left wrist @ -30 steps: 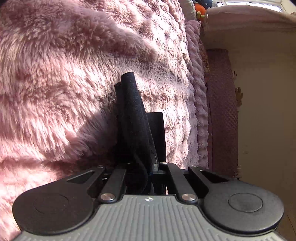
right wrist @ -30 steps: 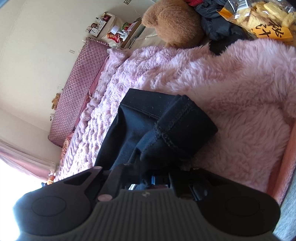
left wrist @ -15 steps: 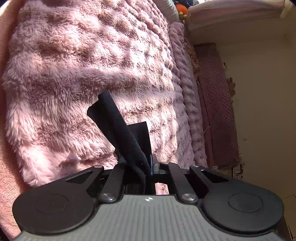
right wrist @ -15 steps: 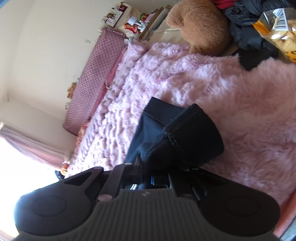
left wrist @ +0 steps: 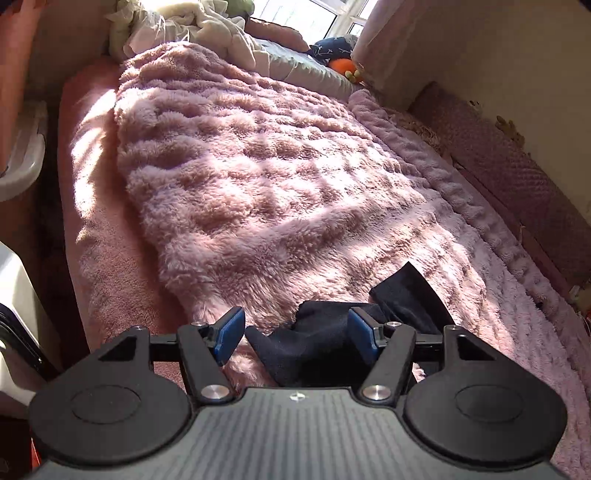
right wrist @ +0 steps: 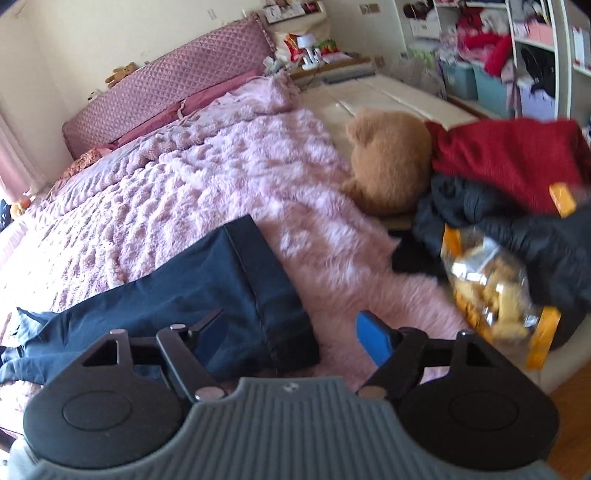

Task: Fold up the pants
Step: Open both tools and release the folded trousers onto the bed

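**Both grippers spread wide over dark pants on a fluffy pink bed**

While the two handheld grippers hover low above the bed, neither one grips anything: each has its blue-padded fingers spread wide apart

Left wrist view: the left gripper (left wrist: 295, 334) points along a shaggy pink blanket (left wrist: 258, 177) that covers most of the bed. A bunched part of the dark navy pants (left wrist: 332, 332) lies on the blanket between and just beyond its fingers, with a flat corner of fabric sticking up to the right. The right pad (left wrist: 364, 334) sits against the cloth; the left pad (left wrist: 229, 332) is clear of it, over bare fur. Far off, at the other end of the bed, lie crumpled pale bedding (left wrist: 184, 29) and an orange soft toy (left wrist: 343, 66). A quilted mauve headboard (left wrist: 517, 177) runs along the wall on the right

Right wrist view: the right gripper (right wrist: 291, 336) hangs over one hemmed end of the pants (right wrist: 207, 295), which stretch flat across the blanket (right wrist: 184, 177) toward the lower left. The stitched hem runs down between the fingers. The left finger (right wrist: 207, 328) lies over the fabric, while the right finger (right wrist: 373, 336) is over pink fur, apart from the cloth. To the right of the blanket sit a tan plush toy (right wrist: 391, 162), a red garment (right wrist: 509, 158), a heap of black clothing (right wrist: 517, 229) and a clear bag of snacks (right wrist: 491, 288), slightly blurred. Shelves (right wrist: 517, 48) crowded with bins and clothes stand in the background
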`<act>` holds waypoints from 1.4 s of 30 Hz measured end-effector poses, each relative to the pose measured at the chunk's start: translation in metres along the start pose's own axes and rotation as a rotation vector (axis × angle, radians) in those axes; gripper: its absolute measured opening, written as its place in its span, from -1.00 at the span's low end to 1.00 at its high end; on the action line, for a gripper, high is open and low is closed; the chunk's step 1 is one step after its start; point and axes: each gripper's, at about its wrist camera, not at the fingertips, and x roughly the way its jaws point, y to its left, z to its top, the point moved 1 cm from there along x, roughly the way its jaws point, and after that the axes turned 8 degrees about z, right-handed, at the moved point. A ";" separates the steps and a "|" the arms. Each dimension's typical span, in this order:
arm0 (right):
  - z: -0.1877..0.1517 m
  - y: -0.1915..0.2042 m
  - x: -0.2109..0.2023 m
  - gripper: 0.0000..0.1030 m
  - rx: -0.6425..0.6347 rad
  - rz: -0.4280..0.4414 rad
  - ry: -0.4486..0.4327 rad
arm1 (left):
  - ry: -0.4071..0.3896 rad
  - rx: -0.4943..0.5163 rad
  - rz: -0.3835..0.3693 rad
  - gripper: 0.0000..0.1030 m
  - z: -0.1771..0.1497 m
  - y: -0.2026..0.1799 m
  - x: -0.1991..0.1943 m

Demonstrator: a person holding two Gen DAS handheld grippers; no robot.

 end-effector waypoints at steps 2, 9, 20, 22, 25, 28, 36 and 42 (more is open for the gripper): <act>0.020 0.011 -0.006 0.43 -0.048 0.055 -0.059 | -0.031 0.033 0.002 0.43 0.000 -0.015 -0.023; 0.080 0.154 0.068 -0.07 -0.269 0.507 -0.064 | -0.002 -0.052 -0.003 0.45 -0.033 -0.069 -0.061; -0.015 0.486 0.276 -0.07 -0.659 1.095 0.414 | 0.134 -0.379 -0.146 0.29 -0.102 -0.037 0.004; -0.043 0.526 0.299 -0.06 -0.797 1.164 0.407 | 0.112 -0.368 -0.153 0.30 -0.100 -0.029 0.008; -0.077 0.582 0.337 0.50 -0.918 1.194 0.509 | 0.081 -0.333 -0.091 0.30 -0.093 -0.027 0.017; -0.097 0.619 0.369 0.10 -0.989 1.173 0.515 | 0.069 -0.337 -0.046 0.30 -0.092 -0.026 0.028; -0.119 0.708 0.451 0.03 -0.969 1.163 0.788 | 0.068 -0.486 -0.083 0.29 -0.088 -0.007 0.062; -0.120 0.725 0.461 -0.01 -0.842 1.283 0.823 | -0.052 -0.609 -0.160 0.18 -0.089 0.019 0.067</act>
